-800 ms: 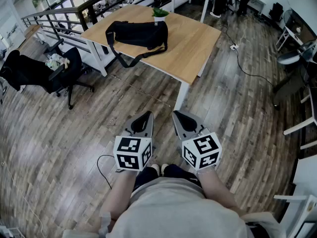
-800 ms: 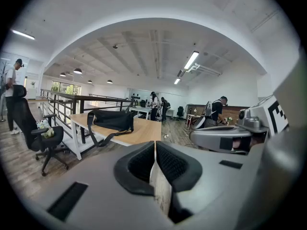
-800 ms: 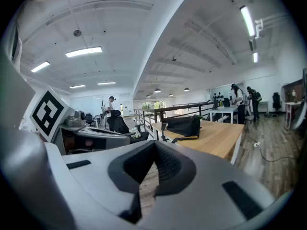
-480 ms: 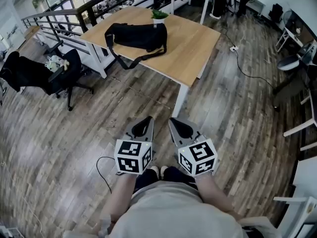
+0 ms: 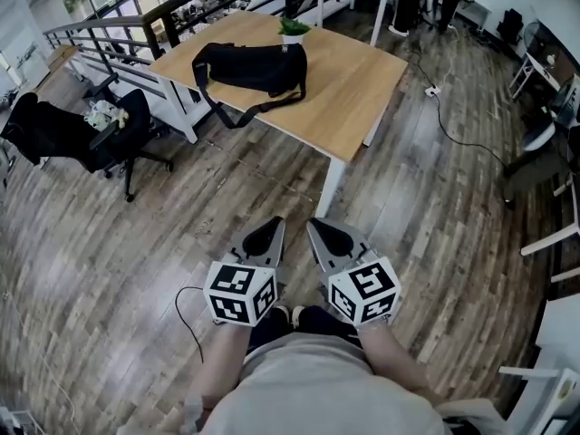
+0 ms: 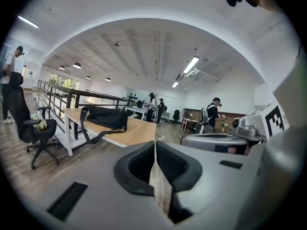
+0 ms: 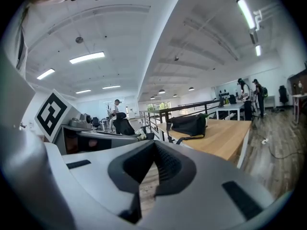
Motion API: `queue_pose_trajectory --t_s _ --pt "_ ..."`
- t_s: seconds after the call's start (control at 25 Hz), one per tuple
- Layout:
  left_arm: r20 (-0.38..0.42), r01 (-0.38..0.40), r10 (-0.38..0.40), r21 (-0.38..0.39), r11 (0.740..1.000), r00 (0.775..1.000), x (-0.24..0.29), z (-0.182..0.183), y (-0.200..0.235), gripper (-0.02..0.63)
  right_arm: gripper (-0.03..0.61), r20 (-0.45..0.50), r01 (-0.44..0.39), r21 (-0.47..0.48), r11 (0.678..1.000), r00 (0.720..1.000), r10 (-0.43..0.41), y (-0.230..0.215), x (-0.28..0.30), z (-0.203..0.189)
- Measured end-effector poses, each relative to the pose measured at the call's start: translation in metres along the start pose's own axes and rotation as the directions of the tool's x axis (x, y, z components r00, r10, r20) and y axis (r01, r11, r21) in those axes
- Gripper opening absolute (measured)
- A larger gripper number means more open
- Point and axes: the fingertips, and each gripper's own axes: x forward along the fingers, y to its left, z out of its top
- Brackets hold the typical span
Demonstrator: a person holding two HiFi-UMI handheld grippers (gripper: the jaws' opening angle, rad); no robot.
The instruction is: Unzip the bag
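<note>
A black bag point(image 5: 254, 64) with a long strap lies on the far left part of a light wooden table point(image 5: 344, 89); it also shows in the left gripper view as the bag point(image 6: 106, 117) and in the right gripper view as the bag point(image 7: 190, 124). Both grippers are held low in front of the person, well short of the table. My left gripper point(image 5: 275, 222) is shut with nothing between its jaws. My right gripper point(image 5: 312, 226) is also shut and empty.
A small potted plant point(image 5: 292, 28) stands behind the bag. A black office chair point(image 5: 86, 134) sits left of the table, by a dark railing point(image 5: 118, 21). A cable point(image 5: 453, 125) runs over the wood floor at right. People stand far off point(image 6: 152, 104).
Both grippers have drifted slightly toward each other and down in the head view; the view has shifted a little. The bag has not moved.
</note>
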Motion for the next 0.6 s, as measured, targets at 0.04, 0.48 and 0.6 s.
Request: queue_pose_trajectory --t_s 0.04,0.48,0.6 --pt "0.006 -0.012 0.012 0.007 1.000 1.000 0.002 0.001 0.000 0.026 0.009 0.007 0.003 0.004 1.000 1.000 -0.003 -0.004 -0.001 0.001" --pt "-0.025 -0.078 0.078 0.021 0.997 0.997 0.015 -0.013 -0.004 0.026 0.057 -0.017 -0.004 0.062 0.998 1.000 0.005 -0.034 -0.001 -0.015" --pt "-0.031 -0.085 0.085 0.022 0.996 0.996 0.025 -0.011 0.006 0.028 0.057 -0.019 -0.007 0.068 0.998 1.000 0.008 -0.041 0.011 -0.013"
